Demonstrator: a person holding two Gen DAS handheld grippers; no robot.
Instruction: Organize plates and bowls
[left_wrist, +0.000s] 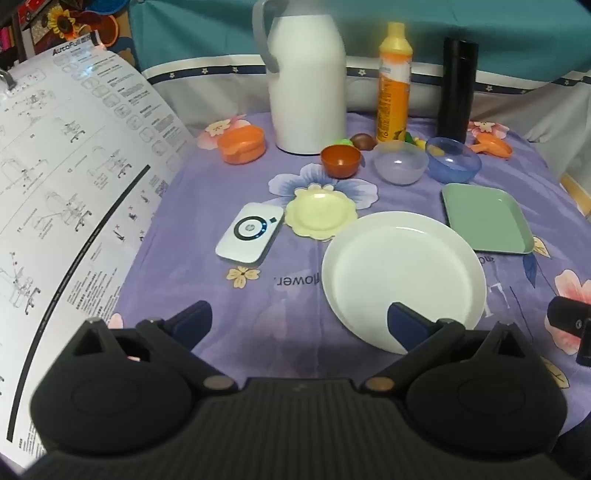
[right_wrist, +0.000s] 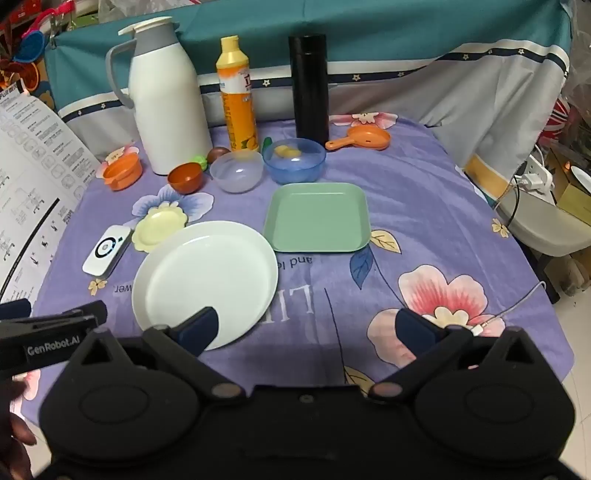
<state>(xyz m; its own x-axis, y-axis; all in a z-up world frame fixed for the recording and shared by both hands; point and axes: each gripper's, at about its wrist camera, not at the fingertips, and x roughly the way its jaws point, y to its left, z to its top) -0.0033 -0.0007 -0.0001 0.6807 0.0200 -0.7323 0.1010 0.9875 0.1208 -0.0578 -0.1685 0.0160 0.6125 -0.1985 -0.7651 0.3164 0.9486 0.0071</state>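
Purple floral cloth covers my surface (right_wrist: 424, 206). White round plate (right_wrist: 207, 280) lies near left, green square plate (right_wrist: 317, 218) just beyond; both look stiff, light, slick, best pinched at the rim. My left hand-held gripper (left_wrist: 299, 321) and right hand-held gripper (right_wrist: 306, 328) hover released, empty.

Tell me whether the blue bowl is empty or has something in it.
Not empty. The blue bowl holds a small yellowish item near its back wall, seen in both wrist views. What that item is cannot be told.

Glossy white plate (left_wrist: 402, 273), matt green plastic tray (right_wrist: 317, 218), soft purple cloth (right_wrist: 424, 206), translucent plastic bowls (right_wrist: 236, 171)
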